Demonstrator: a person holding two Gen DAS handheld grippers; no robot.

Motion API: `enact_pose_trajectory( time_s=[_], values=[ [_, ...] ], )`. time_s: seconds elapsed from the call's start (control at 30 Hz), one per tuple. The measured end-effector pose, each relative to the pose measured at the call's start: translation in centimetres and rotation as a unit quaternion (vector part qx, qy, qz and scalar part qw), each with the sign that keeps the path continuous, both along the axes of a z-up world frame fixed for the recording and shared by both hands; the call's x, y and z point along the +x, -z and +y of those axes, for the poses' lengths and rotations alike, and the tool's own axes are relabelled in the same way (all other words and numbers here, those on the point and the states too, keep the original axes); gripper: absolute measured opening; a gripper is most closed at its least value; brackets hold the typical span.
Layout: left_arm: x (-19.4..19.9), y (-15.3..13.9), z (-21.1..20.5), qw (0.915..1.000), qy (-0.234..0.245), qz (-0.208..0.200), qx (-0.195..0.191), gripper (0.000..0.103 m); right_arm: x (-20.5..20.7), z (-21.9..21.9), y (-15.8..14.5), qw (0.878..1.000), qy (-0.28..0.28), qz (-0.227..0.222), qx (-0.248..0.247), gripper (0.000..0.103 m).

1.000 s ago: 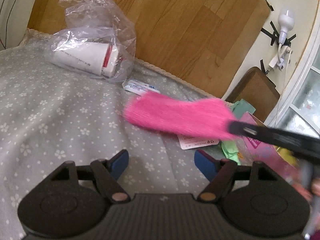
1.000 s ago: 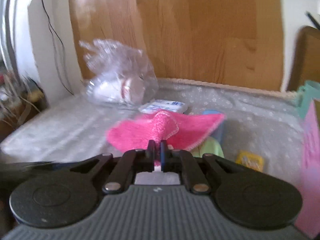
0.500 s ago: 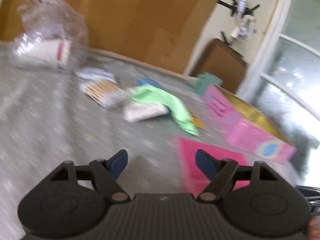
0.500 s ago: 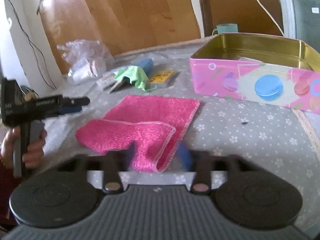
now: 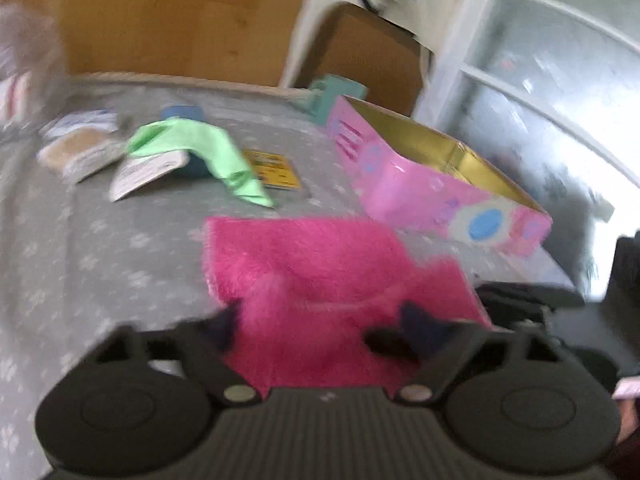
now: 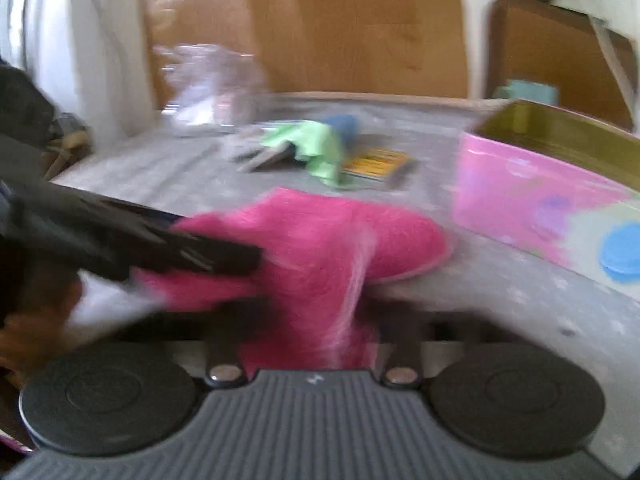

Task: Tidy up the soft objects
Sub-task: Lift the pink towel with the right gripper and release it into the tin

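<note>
Since a second ago the pink towel [image 5: 320, 276] has come down out of the air, where it hung from the right gripper [image 6: 308, 320], and now lies on the grey flowered tablecloth [image 5: 100, 248]. Both hands have swung toward it.

From the left wrist, the towel fills the lower centre, half folded, with one flap doubled over. The left gripper [image 5: 320, 324] straddles its near edge, its dark fingers [image 5: 226, 324] apart and closing, with towel pile between them; whether the pads already press is too blurred to tell. At one o'clock sits the open pink tin [image 5: 440, 184], gold inside, probably the towel's destination. At eleven o'clock lies a green cloth [image 5: 208, 148] draped over small packets, awaiting its turn.

From the right wrist, the towel bunches up toward six o'clock between the right gripper's fingers, which are closing to nearly shut; blur hides the pads themselves. The left gripper enters from nine o'clock, touching the towel's edge.

Both grippers taking opposite sides suggests a fold is being set up so the towel fits the tin.
</note>
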State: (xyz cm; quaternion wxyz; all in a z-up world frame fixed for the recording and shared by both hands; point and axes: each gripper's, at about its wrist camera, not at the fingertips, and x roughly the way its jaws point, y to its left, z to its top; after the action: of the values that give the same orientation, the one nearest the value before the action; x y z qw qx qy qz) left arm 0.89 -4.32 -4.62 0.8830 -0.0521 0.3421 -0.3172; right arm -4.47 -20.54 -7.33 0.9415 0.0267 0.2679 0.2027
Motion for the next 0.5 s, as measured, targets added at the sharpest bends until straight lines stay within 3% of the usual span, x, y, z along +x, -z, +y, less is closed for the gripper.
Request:
enact_pose_trajectory(
  time_s=[0.07,0.17,0.3,0.4,0.5],
  values=[
    [0.3,-0.9,0.0,0.9977,0.033,0.039,-0.046,0.022,-0.2,0.5,-0.5,1.000,0.003,0.002,0.002,0.013],
    [-0.5,-3.5,-1.1,0.9985,0.043,-0.003,-0.032,0.022,-1.7,0.0,-2.0,0.999,0.015,-0.042,0.004,0.013],
    [-0.1,-7.7,-4.6,0.9932,0.090,-0.061,-0.042,0.023,-2.4,-4.0,-5.3,0.992,0.072,-0.100,0.031,0.013],
    [2.0,-10.2,-9.3,0.9866,0.127,-0.088,-0.051,0.025,-1.9,-7.4,-7.5,0.983,0.120,-0.138,0.006,0.013],
    [4.9,-11.1,-14.8,0.9821,0.150,-0.100,-0.055,0.026,-0.2,-11.9,-8.7,0.975,0.169,-0.142,-0.009,0.014]
  ],
)
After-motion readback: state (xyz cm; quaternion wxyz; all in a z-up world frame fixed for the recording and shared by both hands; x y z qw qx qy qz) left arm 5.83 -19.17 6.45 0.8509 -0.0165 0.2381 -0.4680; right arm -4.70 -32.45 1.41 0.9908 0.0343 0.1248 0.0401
